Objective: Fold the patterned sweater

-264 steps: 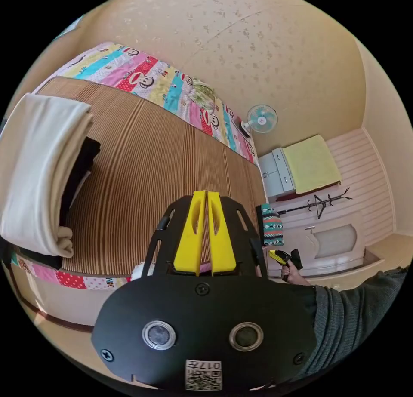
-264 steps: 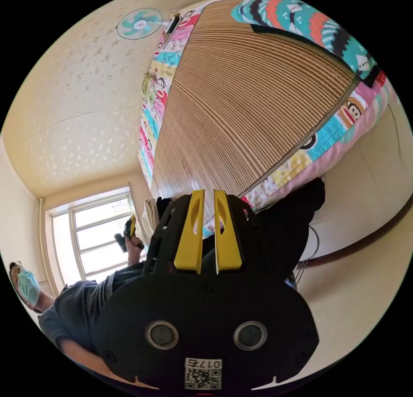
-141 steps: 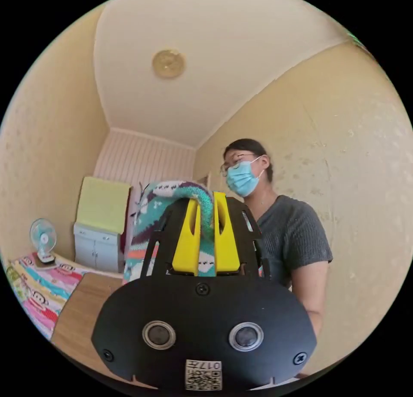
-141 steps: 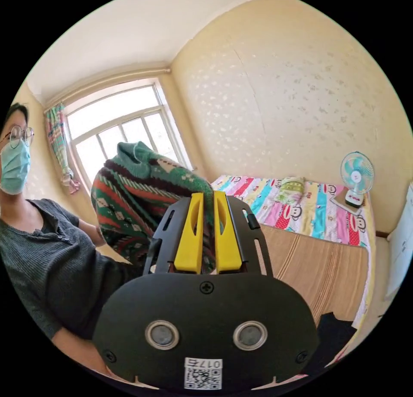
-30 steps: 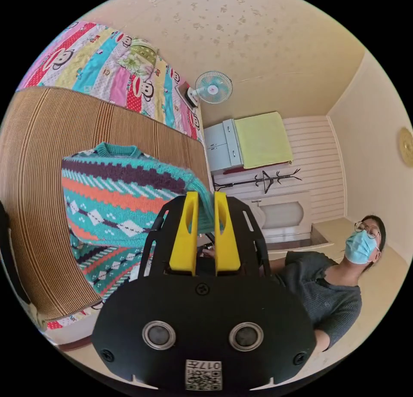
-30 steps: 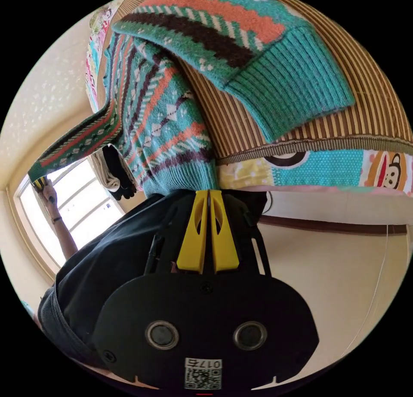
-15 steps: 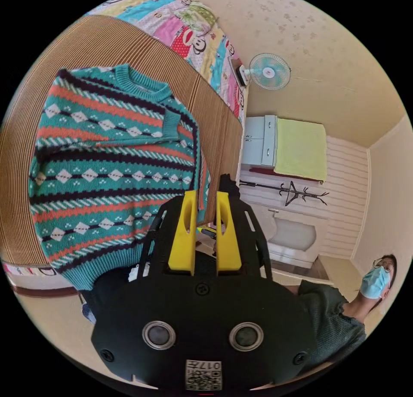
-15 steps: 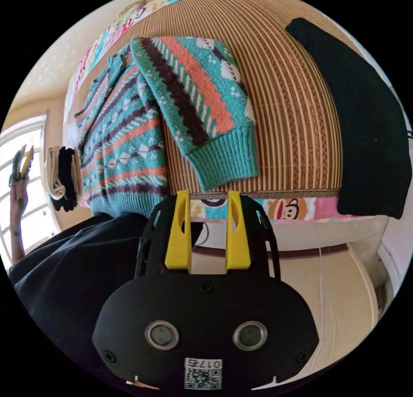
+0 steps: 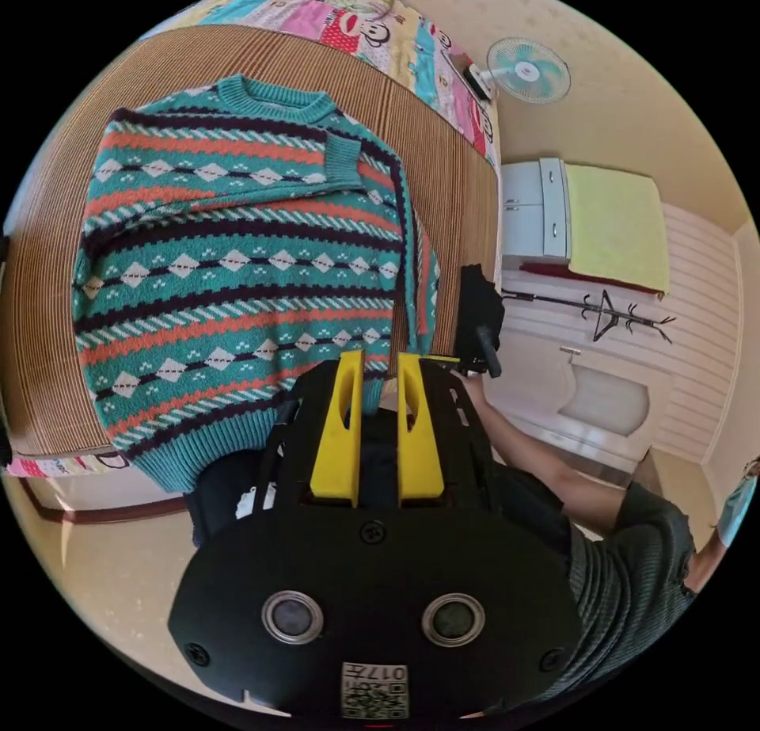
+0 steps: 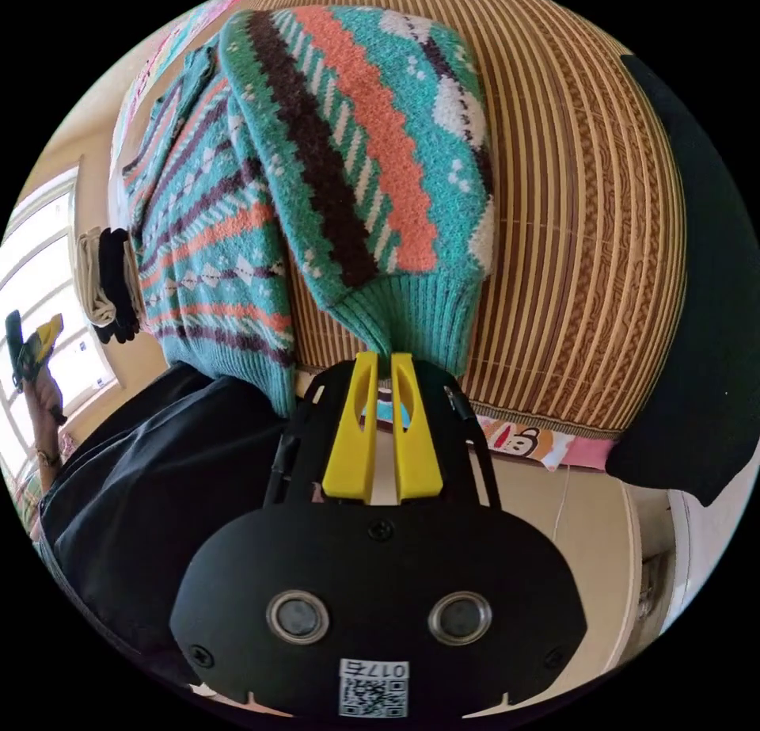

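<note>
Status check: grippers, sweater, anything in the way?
Left gripper open. Right gripper closing on sleeve cuff. Patterned sweater flat on mat. Black garment alongside.

Bright daylight from window (image 10: 47, 351), sharp focus, heavy fisheye edge warp.

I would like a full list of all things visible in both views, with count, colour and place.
patterned sweater: one, teal with orange and dark stripes, flat on the mat
woven mat: one, brown, on the bed
bedsheet: one, multicoloured, under the mat
fan: one, pale blue, beyond the bed
cabinet: one, grey-white, by the wall
black garment: one, on the mat edge
left gripper: yellow jaws, apart
right gripper: yellow jaws nearly together at the sleeve cuff
</note>
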